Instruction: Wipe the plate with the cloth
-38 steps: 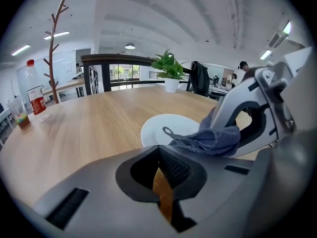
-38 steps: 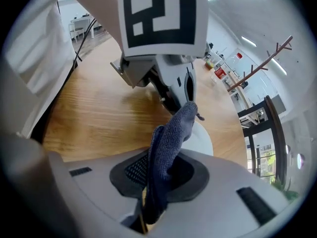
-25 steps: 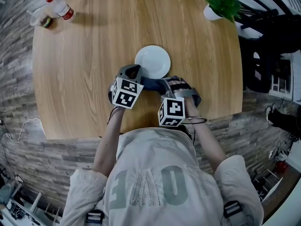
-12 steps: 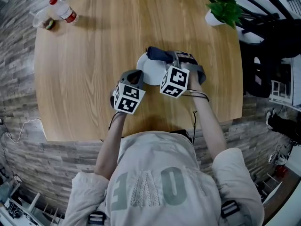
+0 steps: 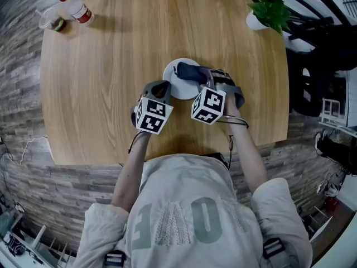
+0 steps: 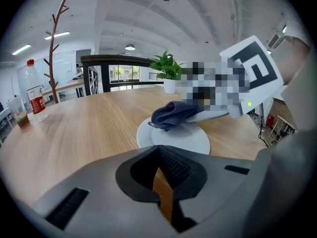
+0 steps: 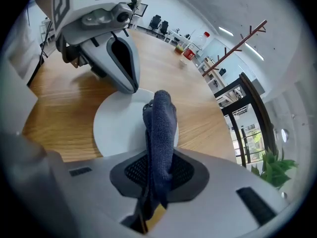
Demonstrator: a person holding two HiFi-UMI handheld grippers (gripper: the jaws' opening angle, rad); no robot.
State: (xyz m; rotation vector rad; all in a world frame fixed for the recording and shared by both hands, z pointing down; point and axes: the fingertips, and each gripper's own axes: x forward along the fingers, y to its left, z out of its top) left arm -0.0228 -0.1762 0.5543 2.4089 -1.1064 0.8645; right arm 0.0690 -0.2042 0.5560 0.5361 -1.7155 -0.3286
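Head view: the white plate (image 5: 174,86) is recorded near the middle of the wooden table (image 5: 111,60), just ahead of both grippers. The dark blue cloth (image 5: 187,71) is clamped by the right gripper (image 5: 199,76), and its free end is laid over the far right part of the plate.

Right gripper view: the jaws are seen closed on the cloth (image 7: 161,133). It is pinched between the pads and stands out along the jaw line over the plate (image 7: 116,128), with bare plate surface to its left.

The left gripper (image 5: 162,86) is placed at the plate's near left rim; contact with the rim cannot be confirmed.

Left gripper view: the jaws are seen closed together, with nothing held. Plate (image 6: 183,139) and cloth (image 6: 171,115) are noted just beyond the tips.

A bottle (image 5: 75,10) and a potted plant (image 5: 265,1) are noted at the far corners, well apart from the plate.
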